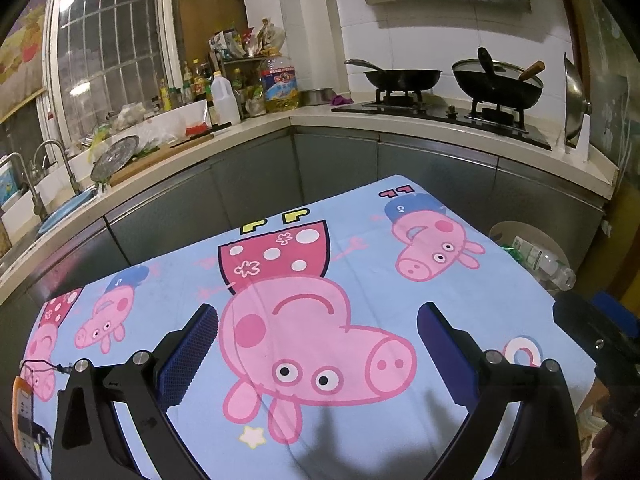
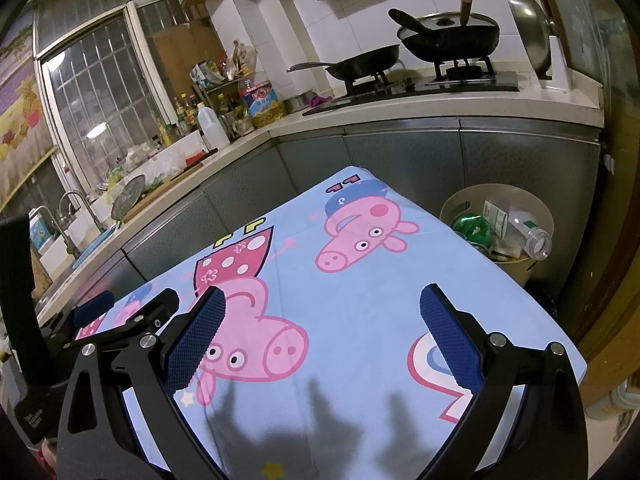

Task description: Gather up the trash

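Currently light-blue cartoon-pig tablecloth (image 2: 360, 300) fills frame centre, bare between both claws. Beige round plastic bin (image 2: 532, 268) sits mid-right past the cloth edge, holding a clear plastic bottle (image 2: 524, 228) and green crushed can (image 2: 474, 229). Left gripper (image 1: 318, 330) and right gripper (image 2: 322, 314): fingers spread apart, empty.

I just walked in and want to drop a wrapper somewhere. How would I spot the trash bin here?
Find the table with the blue cartoon-pig cloth in front of the grey kitchen cabinets. Off its far right corner, below the stove counter, stands a round beige trash bin. It is the only open tub there, with a clear plastic bottle poking over its rim beside a crushed green can.
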The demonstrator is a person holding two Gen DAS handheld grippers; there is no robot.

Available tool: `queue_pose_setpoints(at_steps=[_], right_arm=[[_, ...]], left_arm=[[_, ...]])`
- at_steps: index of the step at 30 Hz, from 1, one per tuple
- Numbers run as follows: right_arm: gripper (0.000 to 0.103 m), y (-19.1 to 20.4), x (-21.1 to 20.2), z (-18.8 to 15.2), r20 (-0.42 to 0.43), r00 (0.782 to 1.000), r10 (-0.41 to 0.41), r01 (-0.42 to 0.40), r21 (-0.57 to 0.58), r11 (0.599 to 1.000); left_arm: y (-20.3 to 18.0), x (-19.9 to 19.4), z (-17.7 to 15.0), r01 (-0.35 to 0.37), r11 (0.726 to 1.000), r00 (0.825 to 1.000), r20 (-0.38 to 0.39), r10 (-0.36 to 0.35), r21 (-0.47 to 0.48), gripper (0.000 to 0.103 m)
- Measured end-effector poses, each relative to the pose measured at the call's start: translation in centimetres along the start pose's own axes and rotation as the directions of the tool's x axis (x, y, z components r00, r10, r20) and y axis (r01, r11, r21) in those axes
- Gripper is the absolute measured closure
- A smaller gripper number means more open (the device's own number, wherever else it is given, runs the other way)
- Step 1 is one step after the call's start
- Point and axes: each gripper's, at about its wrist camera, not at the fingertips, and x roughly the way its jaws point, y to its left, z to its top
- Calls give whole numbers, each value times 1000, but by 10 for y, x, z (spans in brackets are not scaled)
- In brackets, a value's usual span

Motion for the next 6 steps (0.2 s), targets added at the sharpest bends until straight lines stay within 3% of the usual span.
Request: queue_pose_setpoints(at_steps=[6], right_arm=[[6,0,-4,1,10,1000,2,-2,-1,1000]], left_arm=[[1,-2,2,5,1000,1000,-15,-6,-9,4]])
